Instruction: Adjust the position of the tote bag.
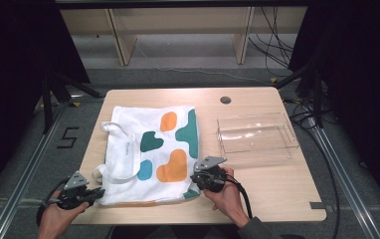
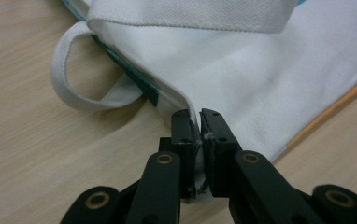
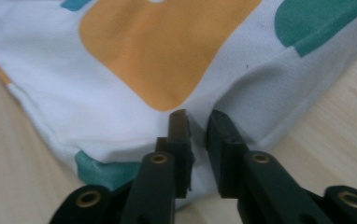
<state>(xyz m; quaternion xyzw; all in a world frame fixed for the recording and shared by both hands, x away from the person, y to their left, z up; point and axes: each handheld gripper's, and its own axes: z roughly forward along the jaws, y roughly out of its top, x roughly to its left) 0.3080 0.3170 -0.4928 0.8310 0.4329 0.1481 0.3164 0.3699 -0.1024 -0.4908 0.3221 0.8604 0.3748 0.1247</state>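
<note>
A white tote bag [image 1: 148, 149] with orange, green and blue blobs lies flat on the wooden table [image 1: 277, 194]. My left gripper [image 1: 98, 193] is at the bag's near left corner. In the left gripper view, the gripper [image 2: 200, 122] is shut on the white cloth edge [image 2: 260, 70], with a looped handle [image 2: 67, 88] lying beside it. My right gripper [image 1: 197, 180] sits at the near right corner. In the right gripper view, its jaws [image 3: 197, 125] stand narrowly apart with a raised fold of the bag [image 3: 120, 70] pinched between them, just below an orange blob.
A clear plastic tray [image 1: 255, 134] stands on the table to the right of the bag. A round cable hole [image 1: 225, 99] is at the back edge. Bare tabletop lies in front of the tray. A hand holds each gripper from the near edge.
</note>
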